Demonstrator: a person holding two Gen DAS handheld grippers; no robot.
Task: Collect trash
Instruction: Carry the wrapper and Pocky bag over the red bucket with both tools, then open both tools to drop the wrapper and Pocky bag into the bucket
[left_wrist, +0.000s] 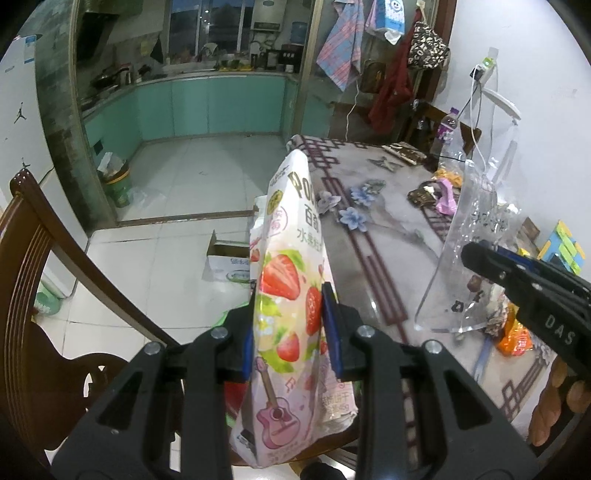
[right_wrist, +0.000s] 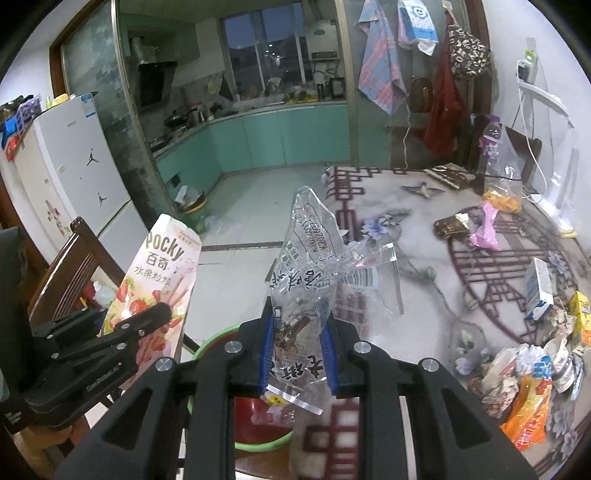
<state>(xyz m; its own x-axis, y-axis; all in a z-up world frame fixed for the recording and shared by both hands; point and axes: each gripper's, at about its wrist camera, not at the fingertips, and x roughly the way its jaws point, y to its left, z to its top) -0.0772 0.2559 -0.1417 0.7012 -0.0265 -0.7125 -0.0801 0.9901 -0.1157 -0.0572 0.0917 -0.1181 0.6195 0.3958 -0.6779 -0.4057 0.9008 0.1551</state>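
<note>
My left gripper (left_wrist: 291, 328) is shut on a pink Pocky box (left_wrist: 291, 280) with strawberries printed on it, held upright over the table's near edge; the box also shows in the right wrist view (right_wrist: 159, 291). My right gripper (right_wrist: 297, 350) is shut on a clear plastic wrapper (right_wrist: 310, 266) with black printed characters, held above the table; the wrapper also shows in the left wrist view (left_wrist: 469, 251). A green basin with a red inside (right_wrist: 255, 417) sits below, between the two grippers.
A patterned tablecloth (right_wrist: 406, 229) covers the table. Several wrappers and small cartons (right_wrist: 532, 365) lie at the right. A pink wrapper (right_wrist: 484, 229), a dark packet (right_wrist: 450, 225) and a bottle (right_wrist: 491, 147) sit farther back. A wooden chair (left_wrist: 44, 258) stands at the left.
</note>
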